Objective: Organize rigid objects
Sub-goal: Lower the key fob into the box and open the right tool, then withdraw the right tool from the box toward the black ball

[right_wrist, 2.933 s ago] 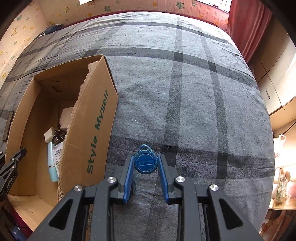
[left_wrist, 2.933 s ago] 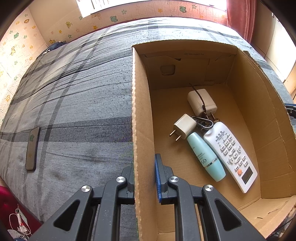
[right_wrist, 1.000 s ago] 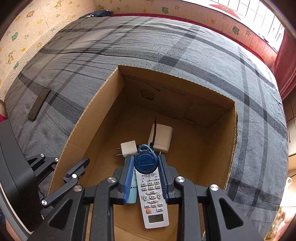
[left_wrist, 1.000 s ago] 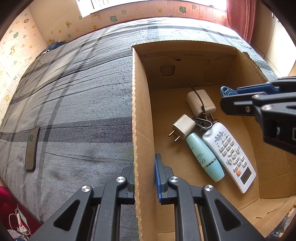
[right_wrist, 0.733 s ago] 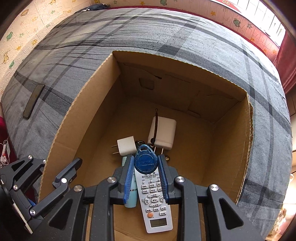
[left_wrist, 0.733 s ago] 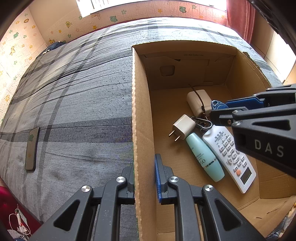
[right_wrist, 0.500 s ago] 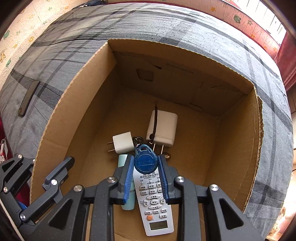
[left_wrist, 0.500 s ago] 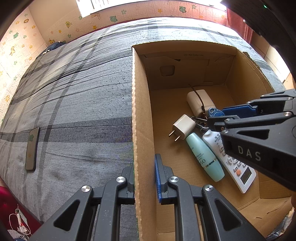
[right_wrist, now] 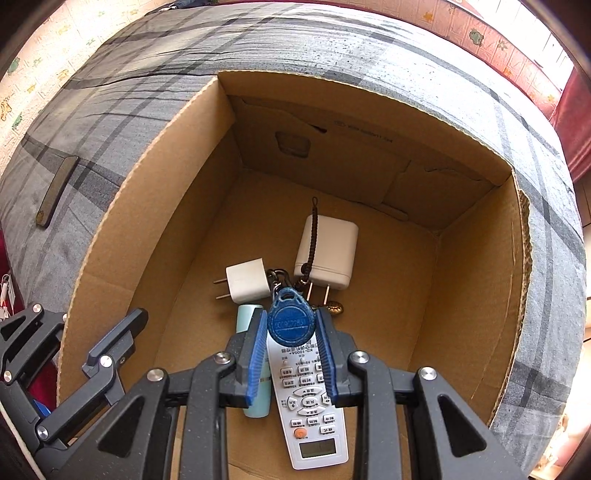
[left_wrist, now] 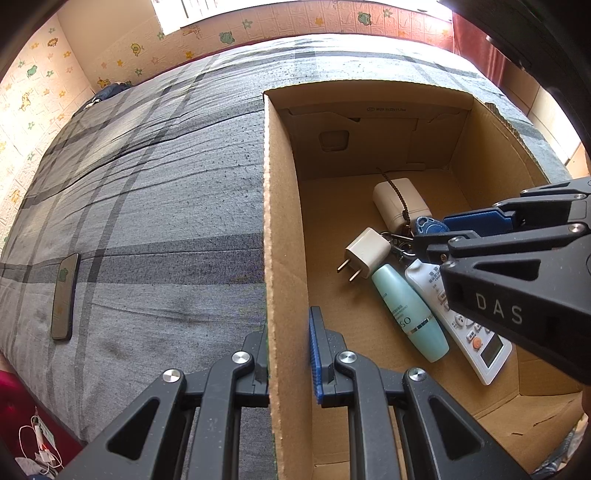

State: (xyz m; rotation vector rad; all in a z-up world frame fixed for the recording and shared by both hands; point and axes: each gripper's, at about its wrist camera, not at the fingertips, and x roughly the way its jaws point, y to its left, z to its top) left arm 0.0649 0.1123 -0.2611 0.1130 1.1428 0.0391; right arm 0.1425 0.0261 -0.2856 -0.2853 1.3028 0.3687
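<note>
An open cardboard box [left_wrist: 275, 221] [right_wrist: 177, 155] sits on a grey checked bedspread. My left gripper [left_wrist: 288, 354] is shut on the box's left wall. My right gripper [right_wrist: 291, 332] is shut on a blue key fob [right_wrist: 291, 321] [left_wrist: 424, 225], low inside the box above the other items. On the box floor lie a white remote [right_wrist: 314, 406] [left_wrist: 480, 343], a teal bottle [left_wrist: 408, 314] [right_wrist: 255, 391], a small white plug [left_wrist: 365, 253] [right_wrist: 245, 280], a larger white charger [right_wrist: 327, 251] [left_wrist: 399, 201] and a key ring with a dark cord [right_wrist: 312, 236].
A dark phone [left_wrist: 64, 295] [right_wrist: 55, 192] lies on the bedspread left of the box. Patterned wallpaper [left_wrist: 221, 33] rises behind the bed and a red curtain [right_wrist: 572, 110] hangs at the right. White cables [left_wrist: 40, 443] lie on the floor at the lower left.
My right gripper carried the blue key fob from the bedspread over the box and sank down into it; in the last half second it held still. The left gripper stayed on the box wall.
</note>
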